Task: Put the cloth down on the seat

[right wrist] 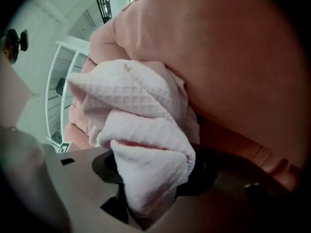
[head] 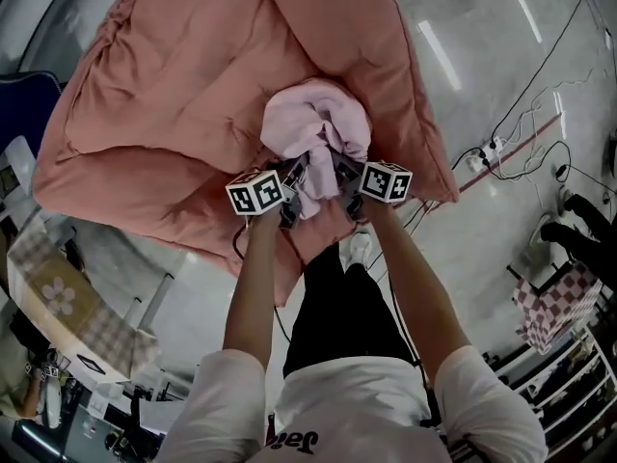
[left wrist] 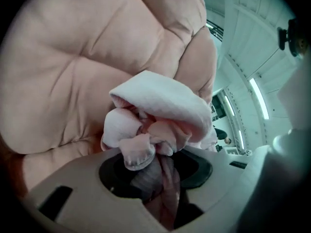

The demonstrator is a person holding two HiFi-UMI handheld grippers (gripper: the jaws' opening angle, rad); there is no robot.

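A pale pink waffle cloth (head: 313, 128) is bunched into a ball just over the near edge of the big salmon cushion seat (head: 174, 85). Both grippers meet under it, close together. My left gripper (head: 294, 189) is shut on a twisted fold of the cloth (left wrist: 160, 110), which runs down between its jaws (left wrist: 156, 181). My right gripper (head: 343, 183) is shut on a thick wad of the cloth (right wrist: 141, 125) that fills its jaws (right wrist: 146, 203). The seat's quilted surface (left wrist: 73, 57) lies right behind the cloth, and it also fills the right gripper view's upper right (right wrist: 233, 57).
Cables (head: 525, 128) and a power strip (head: 482, 159) lie on the shiny floor to the right of the seat. A checkered item (head: 554, 302) and shelving stand at the far right. A patterned table (head: 58, 297) is at the left. My foot (head: 358, 249) is below the grippers.
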